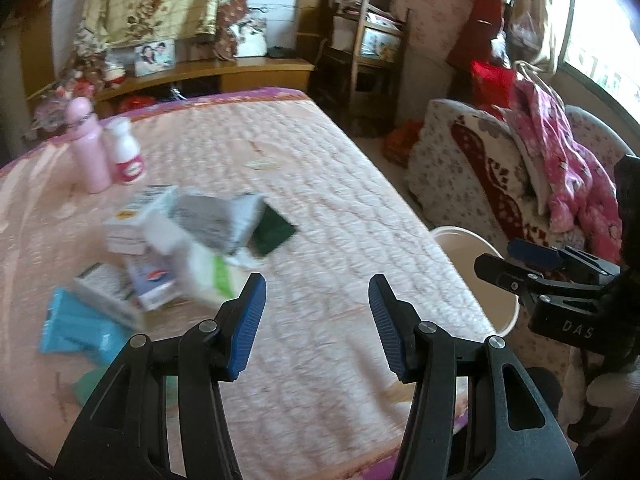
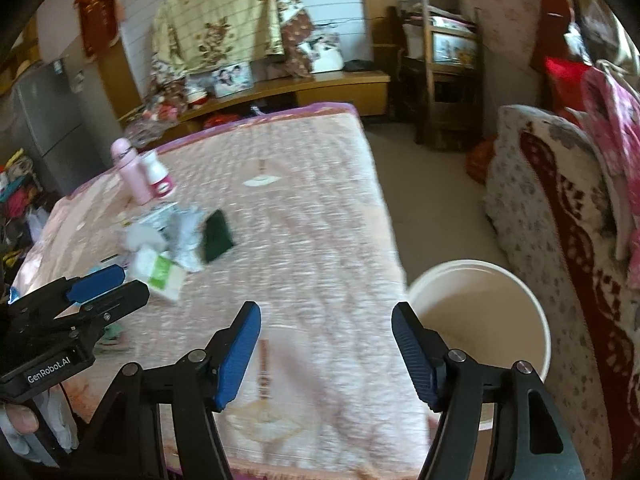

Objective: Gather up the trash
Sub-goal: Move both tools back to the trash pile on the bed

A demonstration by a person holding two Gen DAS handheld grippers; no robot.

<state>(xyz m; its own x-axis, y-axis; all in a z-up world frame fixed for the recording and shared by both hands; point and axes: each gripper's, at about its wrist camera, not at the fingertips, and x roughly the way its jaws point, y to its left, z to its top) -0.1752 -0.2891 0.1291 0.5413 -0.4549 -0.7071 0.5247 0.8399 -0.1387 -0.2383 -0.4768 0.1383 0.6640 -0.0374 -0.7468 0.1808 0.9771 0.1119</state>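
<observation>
- Left hand-held gripper spread wide, blue pads well apart, nothing between them; hovering above the near part of the bed.
- Right hand-held gripper likewise spread wide and empty, poised over the bed's near right edge, right pad in front of the bucket's rim.
- In the left wrist view, right hand-held gripper seen from the side at far right, just beside the bucket.
- In the right wrist view, left hand-held gripper seen at far left, jaws apart, near the trash pile.
- Trash pile heaped on the left half of the pink quilted bed: crumpled paper, small cartons, a white-and-green packet, a blue wrapper at the near left.
- Dark green card flat on the quilt, touching the pile's right side.
- Pink bottle and white bottle with a red label upright, side by side, beyond the pile.
- White bucket on the floor just beside the bed's right edge, between the bed and a floral sofa; no trash visible inside.
- Much of both views smeared by blur; print on the cartons unreadable.
</observation>
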